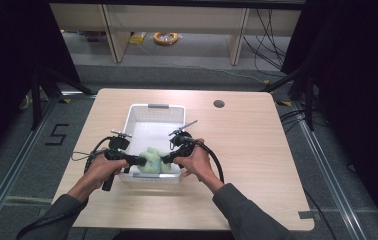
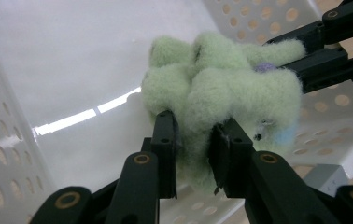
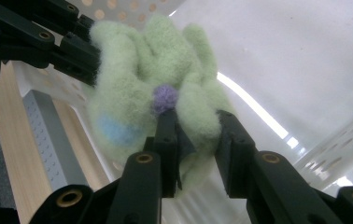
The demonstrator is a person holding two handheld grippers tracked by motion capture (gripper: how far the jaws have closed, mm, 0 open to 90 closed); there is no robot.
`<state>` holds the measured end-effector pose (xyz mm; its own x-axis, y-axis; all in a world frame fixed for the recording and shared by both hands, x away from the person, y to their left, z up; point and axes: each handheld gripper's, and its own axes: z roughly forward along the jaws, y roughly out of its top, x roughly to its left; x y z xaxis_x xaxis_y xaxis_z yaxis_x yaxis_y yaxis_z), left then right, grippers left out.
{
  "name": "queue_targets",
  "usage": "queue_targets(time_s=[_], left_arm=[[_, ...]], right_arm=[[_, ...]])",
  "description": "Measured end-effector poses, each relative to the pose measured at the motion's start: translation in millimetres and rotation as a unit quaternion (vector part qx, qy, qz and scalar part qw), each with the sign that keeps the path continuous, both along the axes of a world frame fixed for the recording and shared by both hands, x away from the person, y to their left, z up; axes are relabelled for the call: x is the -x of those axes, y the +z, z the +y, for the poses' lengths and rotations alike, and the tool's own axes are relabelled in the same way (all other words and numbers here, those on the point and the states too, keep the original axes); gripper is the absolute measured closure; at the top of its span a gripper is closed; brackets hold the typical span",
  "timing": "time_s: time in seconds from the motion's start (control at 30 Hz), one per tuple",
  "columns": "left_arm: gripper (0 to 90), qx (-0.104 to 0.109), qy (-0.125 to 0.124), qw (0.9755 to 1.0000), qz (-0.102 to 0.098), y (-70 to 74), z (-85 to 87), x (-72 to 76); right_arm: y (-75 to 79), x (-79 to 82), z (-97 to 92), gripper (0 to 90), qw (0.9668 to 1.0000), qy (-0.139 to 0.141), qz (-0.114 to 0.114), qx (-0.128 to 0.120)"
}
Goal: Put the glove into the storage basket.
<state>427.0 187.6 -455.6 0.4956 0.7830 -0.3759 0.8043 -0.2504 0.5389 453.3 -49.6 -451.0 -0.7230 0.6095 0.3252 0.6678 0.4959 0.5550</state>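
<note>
A pale green plush toy with a blue patch and a purple dot hangs low in the near end of a white perforated basket. My left gripper comes in from the left, and its pads squeeze one fluffy limb. My right gripper comes in from the right and pinches another limb just below the purple dot. In the left gripper view my own gripper is in front, with the other one's black jaws at the upper right. The right gripper faces the left one across the toy.
The basket stands at the middle of a light wooden table and has a grey handle on its near rim. A round cable hole lies at the back right. Beyond the table are desk legs, floor cables and a yellow cable coil.
</note>
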Motion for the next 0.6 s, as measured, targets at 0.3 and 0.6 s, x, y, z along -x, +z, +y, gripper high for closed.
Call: queue_targets(time_s=[0.3, 0.6], left_arm=[[70.4, -0.034, -0.007, 0.9994, -0.007, -2.2, -2.9, -1.4], [63.1, -0.042, 0.0, 0.9991, -0.006, -6.0, -0.7, -3.6]], right_arm=[[-1.5, 1.1, 2.2, 70.5, 0.9999, 0.006, -0.001, 0.015], [-2.2, 2.1, 7.4, 65.0, 0.9995, 0.003, 0.007, 0.032]])
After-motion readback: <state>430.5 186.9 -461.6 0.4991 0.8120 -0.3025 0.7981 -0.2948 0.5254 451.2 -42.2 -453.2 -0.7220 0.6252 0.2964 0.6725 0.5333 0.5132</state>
